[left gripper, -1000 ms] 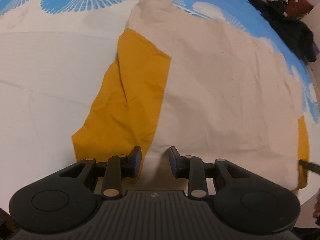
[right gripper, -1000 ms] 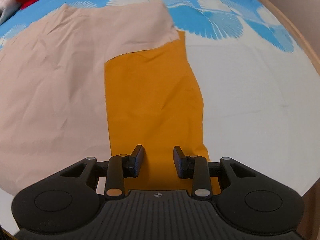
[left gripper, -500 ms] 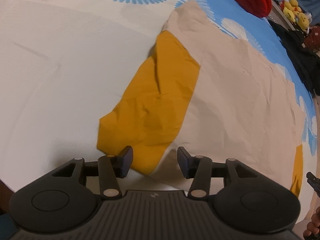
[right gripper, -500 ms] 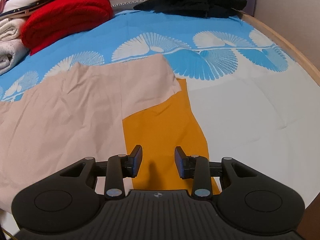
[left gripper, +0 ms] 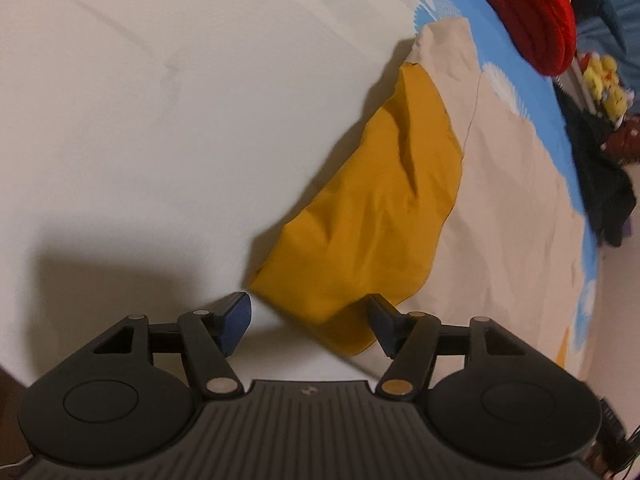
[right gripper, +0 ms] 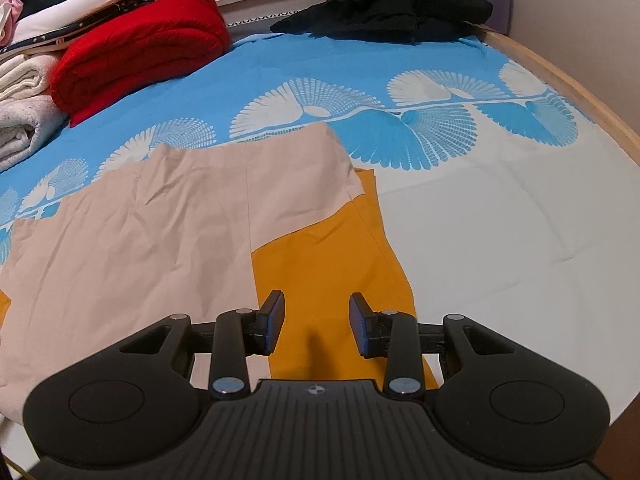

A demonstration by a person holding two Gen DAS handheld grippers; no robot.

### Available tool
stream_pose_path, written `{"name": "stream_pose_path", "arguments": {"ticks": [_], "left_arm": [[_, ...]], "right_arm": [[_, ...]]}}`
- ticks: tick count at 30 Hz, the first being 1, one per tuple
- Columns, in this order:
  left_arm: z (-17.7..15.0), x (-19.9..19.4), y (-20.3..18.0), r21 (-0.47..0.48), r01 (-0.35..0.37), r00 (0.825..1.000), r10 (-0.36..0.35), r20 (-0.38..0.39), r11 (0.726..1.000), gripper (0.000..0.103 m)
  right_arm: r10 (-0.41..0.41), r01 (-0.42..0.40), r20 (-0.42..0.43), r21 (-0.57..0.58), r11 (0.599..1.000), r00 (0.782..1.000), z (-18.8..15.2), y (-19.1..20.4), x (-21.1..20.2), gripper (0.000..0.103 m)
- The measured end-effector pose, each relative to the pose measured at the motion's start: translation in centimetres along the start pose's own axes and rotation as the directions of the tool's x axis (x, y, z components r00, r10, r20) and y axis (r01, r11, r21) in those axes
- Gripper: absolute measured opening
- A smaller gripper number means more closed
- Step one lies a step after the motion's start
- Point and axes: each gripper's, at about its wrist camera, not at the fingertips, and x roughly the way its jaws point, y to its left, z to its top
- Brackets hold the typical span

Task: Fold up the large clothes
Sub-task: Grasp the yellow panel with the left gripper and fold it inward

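Note:
A large beige garment [right gripper: 160, 232] with mustard-yellow sleeves lies flat on the bed. In the left wrist view its rumpled yellow sleeve [left gripper: 372, 208] lies beside the beige body [left gripper: 512, 200]. My left gripper [left gripper: 308, 320] is open, with the sleeve's near end between its fingers. In the right wrist view the other yellow sleeve [right gripper: 328, 264] runs straight ahead. My right gripper [right gripper: 316, 322] is open and empty, just above that sleeve's near end.
The bed sheet [right gripper: 500, 216] is white near me and blue with white fans farther off. A folded red blanket [right gripper: 140, 52], white towels [right gripper: 20, 120] and a black garment [right gripper: 392, 4] lie at the far end. A wooden bed edge [right gripper: 580, 92] runs along the right.
My left gripper has opened wider and swung left onto the yellow sleeve's end. My right gripper has tilted up and drawn back along the other sleeve.

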Motion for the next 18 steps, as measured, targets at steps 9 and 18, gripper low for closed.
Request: {"name": "stream_pose_path", "arguments": {"ticks": [9, 18], "left_arm": [[0.1, 1.1, -2.2, 0.001, -0.032, 0.997, 0.031, 0.064, 1.0, 0.07], [-0.3, 1.1, -2.3, -0.026, -0.055, 0.995, 0.057, 0.08, 0.998, 0.07]], "right_arm": [[0.264, -0.264, -0.026, -0.205, 0.942, 0.964, -1.3, 6.8, -1.0, 0.037], [0.334, -0.364, -0.145, -0.385, 0.848, 0.931, -3.3, 16.3, 1.3, 0.037]]}}
